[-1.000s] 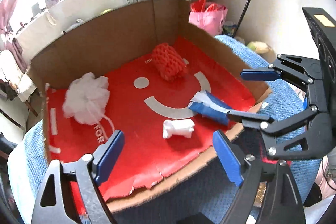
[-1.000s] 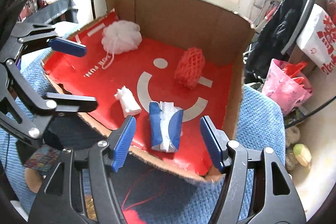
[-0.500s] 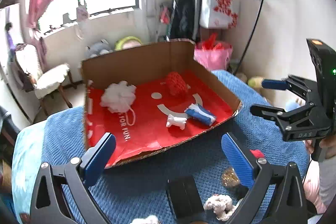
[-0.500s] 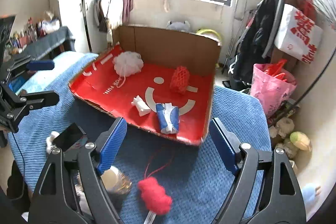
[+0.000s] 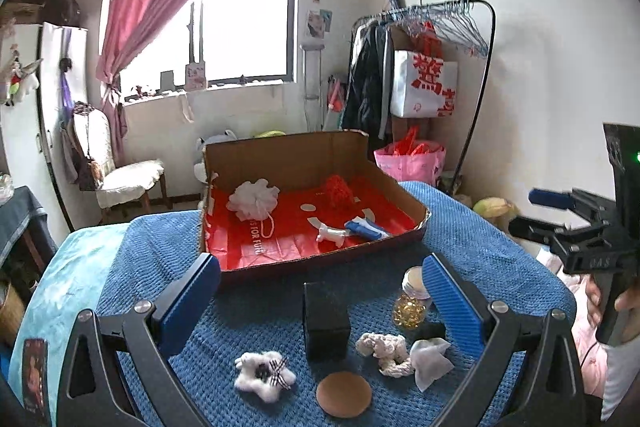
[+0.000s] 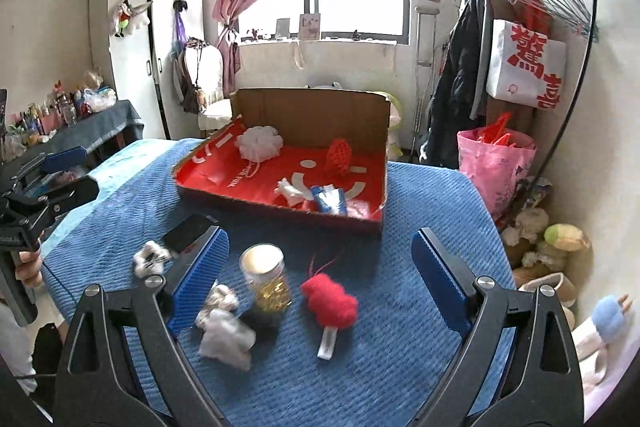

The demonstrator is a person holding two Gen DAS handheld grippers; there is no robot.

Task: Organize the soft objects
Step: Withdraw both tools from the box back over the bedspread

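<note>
The cardboard box (image 6: 304, 115) is sitting at the far end of the blue blanket (image 6: 420, 211), already holding a white mesh puff, a red net and smaller pieces. Both grippers are hovering empty nearer the viewer; the right gripper (image 6: 320, 283), whose jaws have just been opening, is standing spread around the red plush toy (image 6: 330, 301), its long axis running roughly along the fingers. The left gripper (image 5: 320, 303), equally spread, is framing the white rope knot (image 5: 386, 353), so each hand is looking close to its own piece.

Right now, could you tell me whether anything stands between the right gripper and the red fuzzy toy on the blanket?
Nothing visible does: the red fuzzy toy lies in the open ahead of the empty right gripper; the jar stands just beside it.
</note>
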